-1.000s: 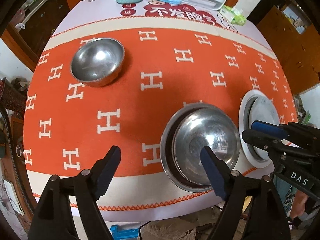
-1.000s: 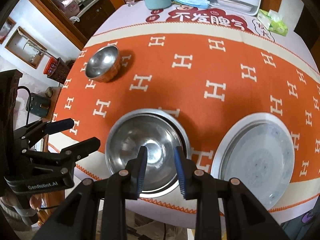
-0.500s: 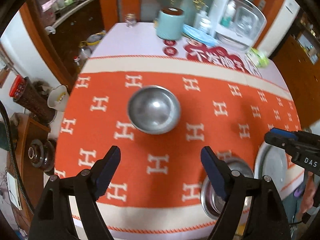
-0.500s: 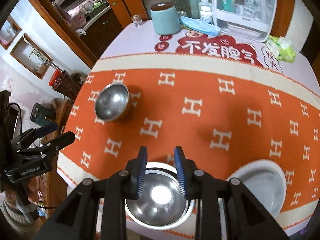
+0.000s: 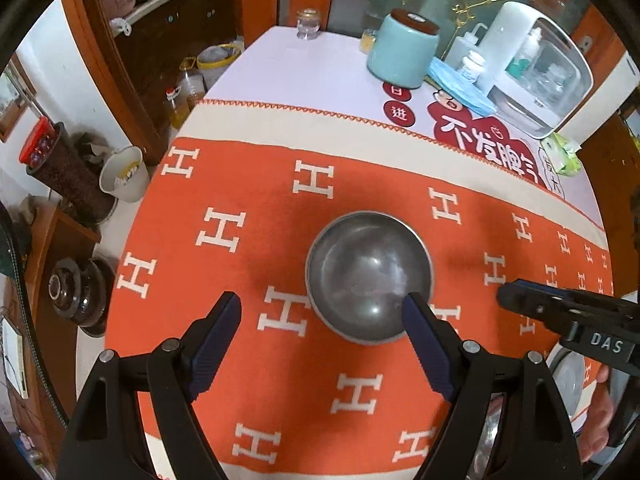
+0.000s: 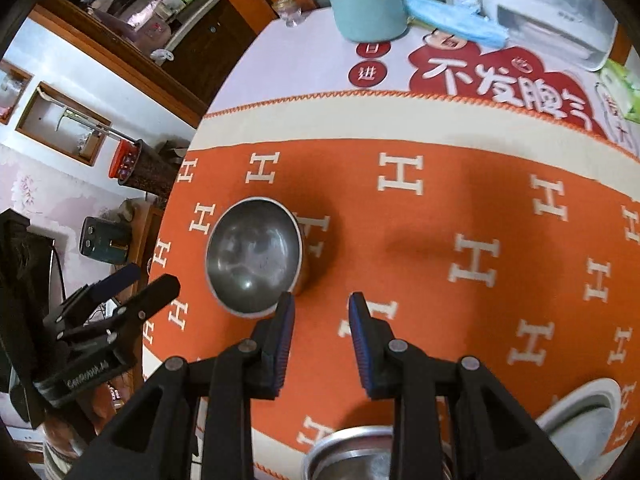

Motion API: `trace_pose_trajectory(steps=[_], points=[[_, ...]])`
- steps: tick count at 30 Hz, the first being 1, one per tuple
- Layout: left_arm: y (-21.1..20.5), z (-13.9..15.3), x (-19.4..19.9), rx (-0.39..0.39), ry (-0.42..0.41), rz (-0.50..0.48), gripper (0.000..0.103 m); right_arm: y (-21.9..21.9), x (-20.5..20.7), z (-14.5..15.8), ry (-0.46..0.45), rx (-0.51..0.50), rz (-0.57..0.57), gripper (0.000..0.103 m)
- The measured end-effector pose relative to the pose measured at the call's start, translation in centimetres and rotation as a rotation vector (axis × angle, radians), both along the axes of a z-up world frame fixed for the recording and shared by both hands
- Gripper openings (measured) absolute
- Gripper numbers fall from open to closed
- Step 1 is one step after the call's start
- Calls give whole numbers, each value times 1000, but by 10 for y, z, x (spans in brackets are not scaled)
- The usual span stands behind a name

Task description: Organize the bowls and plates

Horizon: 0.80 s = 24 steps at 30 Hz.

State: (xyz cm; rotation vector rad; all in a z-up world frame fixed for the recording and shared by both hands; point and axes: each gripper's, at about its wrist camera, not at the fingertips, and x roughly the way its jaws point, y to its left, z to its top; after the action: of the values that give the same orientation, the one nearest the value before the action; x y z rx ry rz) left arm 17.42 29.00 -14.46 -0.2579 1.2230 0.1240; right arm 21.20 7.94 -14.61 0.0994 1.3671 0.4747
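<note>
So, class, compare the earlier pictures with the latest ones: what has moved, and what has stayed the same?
Both grippers have travelled from the nested bowls at the near edge toward the lone bowl. The left gripper now hangs over it, and the right gripper is beside it. Nothing was picked up or released. Bowls, plate and both jaw openings are unchanged.

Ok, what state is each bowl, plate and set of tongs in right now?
Small steel bowl: upright, empty, alone on the orange cloth.
Stacked bowls: nested at the near edge.
White plate: flat on the cloth, mostly cut off.
Left tongs: wide open, holding nothing.
Right tongs: narrowly open, holding nothing.
</note>
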Motion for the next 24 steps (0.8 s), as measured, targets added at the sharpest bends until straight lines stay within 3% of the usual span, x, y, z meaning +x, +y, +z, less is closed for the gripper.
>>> trace_pose_trajectory(steps=[18,20,23,24], points=[[21,-62,39,-65,87,3,80,35,34,-56,100,-29,-7,28],[20,-65,41,-63,94,-15,79,37,35,-59,107,-32,-3,28],[14,-72,43,-66,112,-52,69,41,35,-63,117,-36,11,28],[12,-74,44,-72,120,-64,62,43,36,-64,123,-37,19,28]])
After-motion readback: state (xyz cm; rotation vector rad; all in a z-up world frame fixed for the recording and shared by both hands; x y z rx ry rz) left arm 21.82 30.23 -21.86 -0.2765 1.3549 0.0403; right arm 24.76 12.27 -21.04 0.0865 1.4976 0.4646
